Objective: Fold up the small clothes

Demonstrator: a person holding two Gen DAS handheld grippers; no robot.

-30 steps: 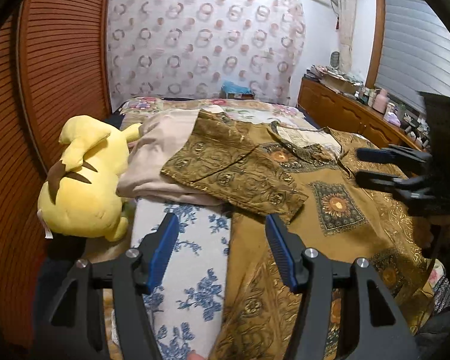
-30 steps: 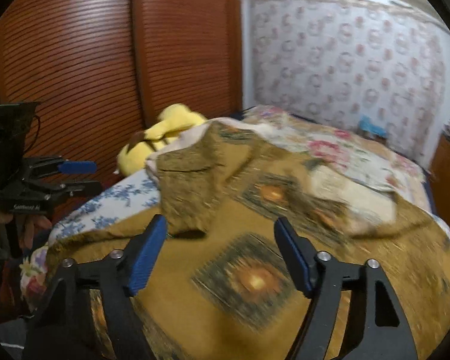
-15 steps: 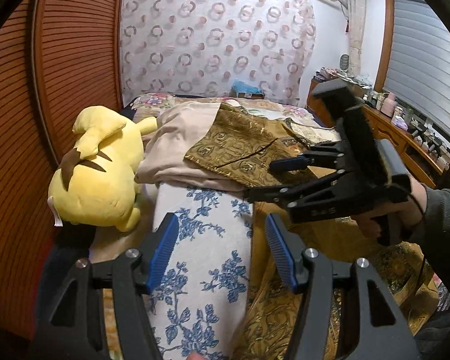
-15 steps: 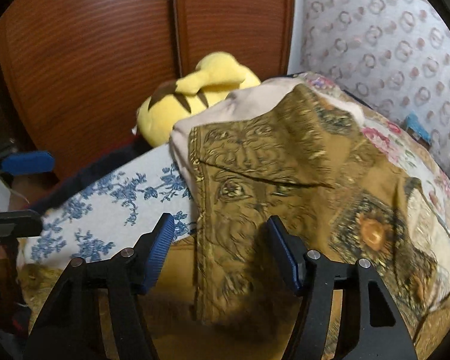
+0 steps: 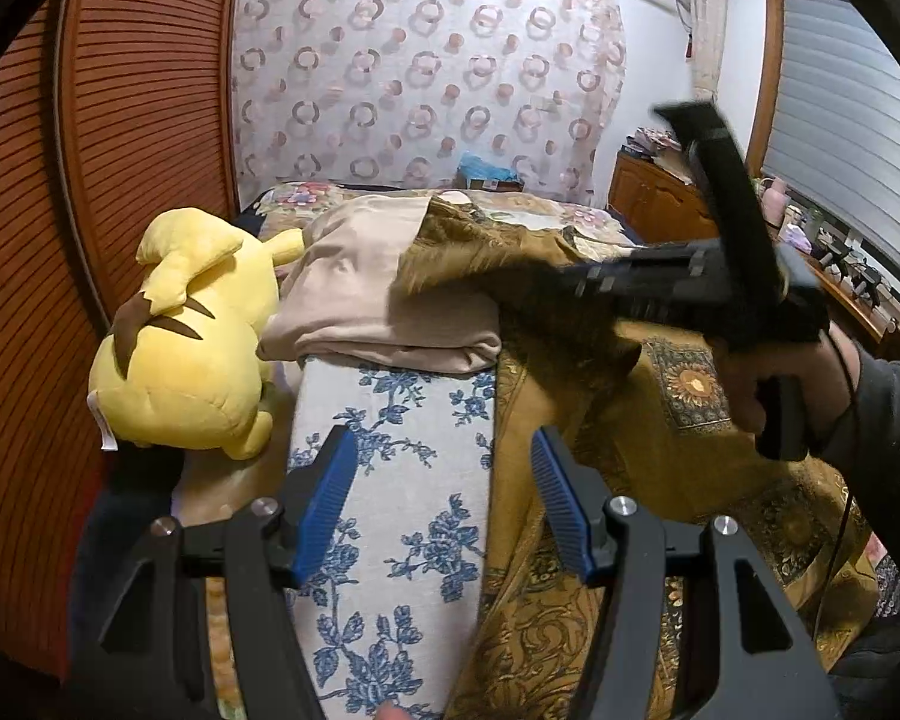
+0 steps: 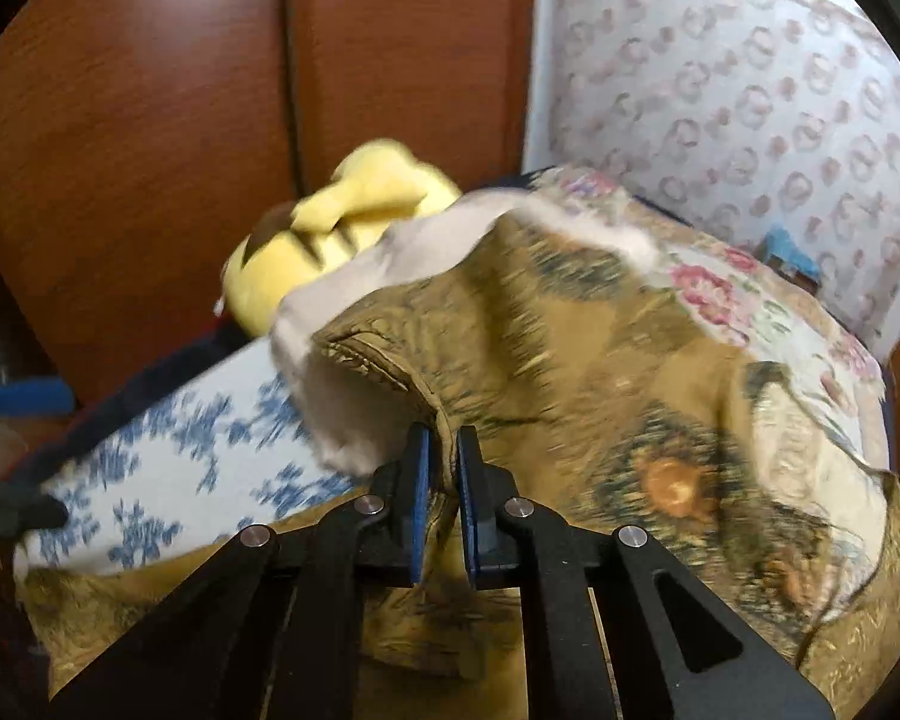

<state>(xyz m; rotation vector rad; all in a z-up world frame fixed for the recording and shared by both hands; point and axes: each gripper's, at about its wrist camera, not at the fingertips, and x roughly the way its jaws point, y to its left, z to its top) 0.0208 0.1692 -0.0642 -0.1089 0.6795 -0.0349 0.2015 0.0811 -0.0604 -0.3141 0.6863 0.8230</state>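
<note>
Bed [image 5: 390,540] with blue-floral cover: right tool [image 6: 443,450], jaws just closed, pinches brown patterned shirt [image 6: 570,360] edge at 12 o'clock; left tool [image 5: 444,480] half-open, holding nothing.

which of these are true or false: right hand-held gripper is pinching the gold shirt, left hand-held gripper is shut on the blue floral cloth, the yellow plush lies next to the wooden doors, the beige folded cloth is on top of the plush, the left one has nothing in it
1. The right hand-held gripper is pinching the gold patterned shirt. True.
2. The left hand-held gripper is shut on the blue floral cloth. False: its jaws stand apart above the cloth.
3. The yellow plush toy lies beside the wooden slatted doors. True.
4. The beige folded cloth rests on top of the plush. False: it lies beside it, on the bed.
5. The left one holds nothing. True.
</note>
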